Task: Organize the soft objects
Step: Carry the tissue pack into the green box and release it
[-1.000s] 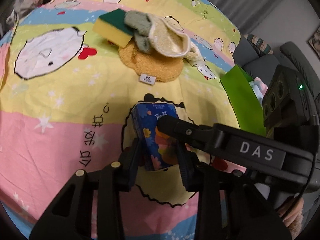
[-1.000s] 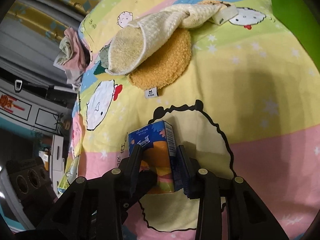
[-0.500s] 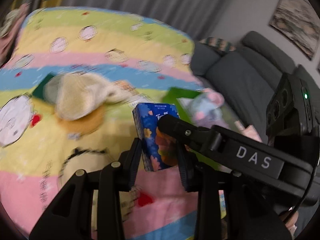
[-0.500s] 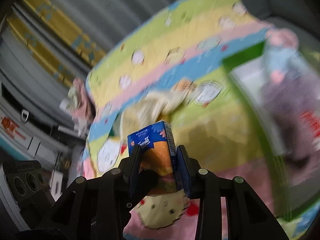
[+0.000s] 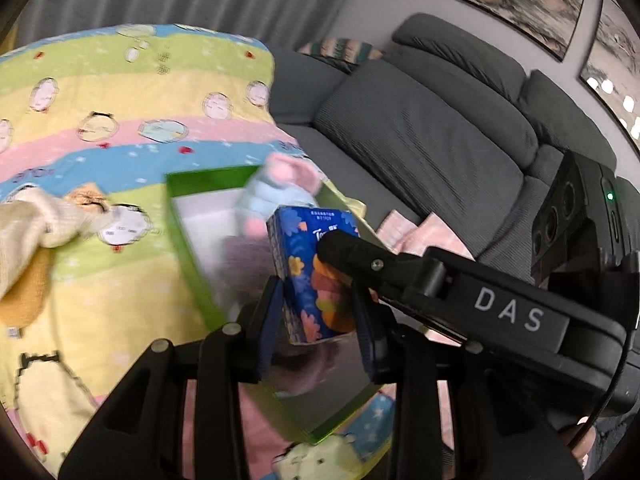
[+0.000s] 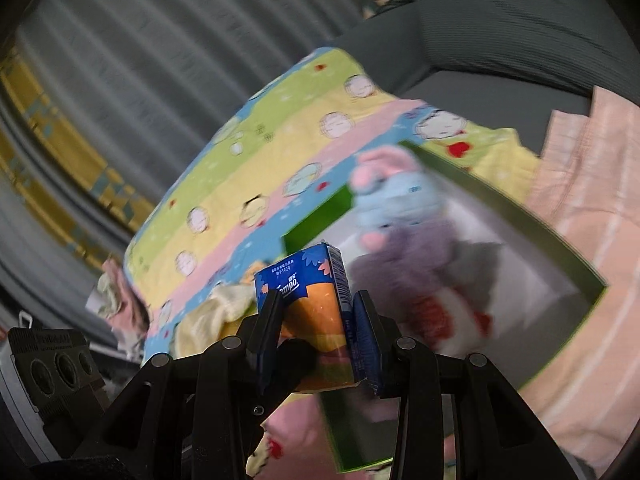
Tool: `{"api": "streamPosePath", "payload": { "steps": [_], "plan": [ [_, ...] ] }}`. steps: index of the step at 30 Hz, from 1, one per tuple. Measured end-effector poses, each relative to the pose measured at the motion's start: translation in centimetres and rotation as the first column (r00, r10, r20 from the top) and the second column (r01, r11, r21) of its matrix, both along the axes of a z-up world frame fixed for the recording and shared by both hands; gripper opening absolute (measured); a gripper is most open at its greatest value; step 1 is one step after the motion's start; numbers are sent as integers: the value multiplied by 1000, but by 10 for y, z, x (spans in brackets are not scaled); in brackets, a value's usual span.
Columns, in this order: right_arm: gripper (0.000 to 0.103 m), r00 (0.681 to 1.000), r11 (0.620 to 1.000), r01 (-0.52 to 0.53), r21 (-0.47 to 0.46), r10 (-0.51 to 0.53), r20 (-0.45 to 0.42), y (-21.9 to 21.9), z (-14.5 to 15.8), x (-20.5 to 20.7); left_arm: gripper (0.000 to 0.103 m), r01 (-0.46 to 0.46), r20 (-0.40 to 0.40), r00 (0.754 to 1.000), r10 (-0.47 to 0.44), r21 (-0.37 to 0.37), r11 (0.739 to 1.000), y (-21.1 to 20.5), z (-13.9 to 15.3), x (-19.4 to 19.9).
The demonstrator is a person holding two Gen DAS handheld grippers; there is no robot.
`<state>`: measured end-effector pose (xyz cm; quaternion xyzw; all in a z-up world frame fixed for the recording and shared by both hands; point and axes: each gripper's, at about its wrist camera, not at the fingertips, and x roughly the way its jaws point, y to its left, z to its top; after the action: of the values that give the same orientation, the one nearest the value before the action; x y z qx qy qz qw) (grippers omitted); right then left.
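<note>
A blue tissue pack [image 5: 308, 280] with a flower print hangs in the air, and both grippers are shut on it. My left gripper [image 5: 318, 312] clamps its lower half from both sides. One finger [image 5: 352, 252] of my right gripper presses on its face from the right. In the right wrist view my right gripper [image 6: 316, 312] grips the same tissue pack [image 6: 308, 292]. The pack is over the near part of a green box [image 5: 188, 240]. A blue and pink plush toy [image 5: 280, 184] lies in the green box [image 6: 500, 208]; it is the same plush toy [image 6: 400, 200].
The box rests on a striped cartoon bedspread [image 5: 120, 140]. A cream towel [image 5: 28, 216] and an orange cloth [image 5: 24, 292] lie at the left. A grey sofa [image 5: 420, 140] with a pink cloth [image 5: 404, 228] stands to the right. Grey curtains [image 6: 140, 60] hang behind.
Both grippers lifted the tissue pack off the bedspread and swung it right, from near the towel pile to over the green box. The grips are unchanged.
</note>
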<state>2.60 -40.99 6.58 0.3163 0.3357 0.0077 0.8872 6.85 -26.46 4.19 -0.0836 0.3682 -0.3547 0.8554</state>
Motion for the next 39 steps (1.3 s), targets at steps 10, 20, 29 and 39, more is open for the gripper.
{"api": "streamPosePath", "payload": {
  "steps": [10, 20, 29, 39],
  "plan": [
    [38, 989, 994, 106, 12, -104, -101, -54, -23, -3, 32, 93, -85, 992, -92, 7, 996, -54, -22, 3],
    [38, 969, 989, 150, -9, -149, -195, -73, -42, 0, 30, 118, -197, 973, -117, -5, 993, -70, -42, 12],
    [39, 964, 987, 159, -14, -158, -215, -75, -45, 2, 31, 99, -252, 962, -102, -24, 995, -69, -46, 14],
    [77, 980, 986, 167, 21, -163, -115, -65, -28, -9, 75, 38, -131, 991, -29, 63, 997, -51, -18, -7]
  ]
}}
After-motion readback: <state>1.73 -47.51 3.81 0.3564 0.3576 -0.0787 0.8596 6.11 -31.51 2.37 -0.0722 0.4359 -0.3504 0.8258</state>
